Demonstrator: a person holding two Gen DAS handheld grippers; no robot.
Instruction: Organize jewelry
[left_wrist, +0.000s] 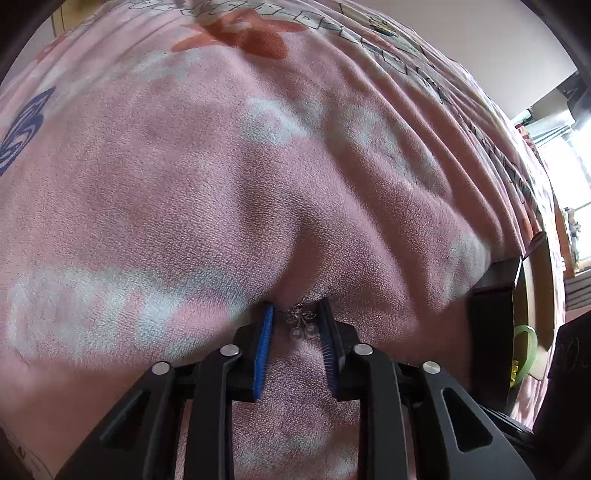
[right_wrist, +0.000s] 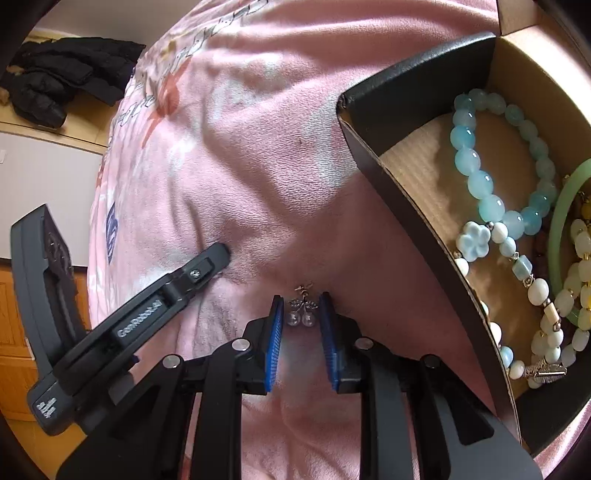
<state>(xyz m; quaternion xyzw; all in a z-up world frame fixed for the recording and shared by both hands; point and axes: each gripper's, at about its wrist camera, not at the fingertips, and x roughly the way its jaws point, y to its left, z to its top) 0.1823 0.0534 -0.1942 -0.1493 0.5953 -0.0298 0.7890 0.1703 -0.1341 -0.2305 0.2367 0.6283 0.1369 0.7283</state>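
Observation:
A small silver earring with two clear pearl drops lies on the pink blanket between the blue pads of my left gripper, which is shut on it. A matching earring sits between the pads of my right gripper, shut on it too, fingertips pressed into the blanket. In the right wrist view, one finger of the left gripper digs into the blanket further left. The black cardboard box stands just right of the right gripper.
The box holds a pale blue bead bracelet, a green bangle and other bead strings. Its corner and the bangle show at the right of the left wrist view. A black jacket lies on the floor beyond the bed.

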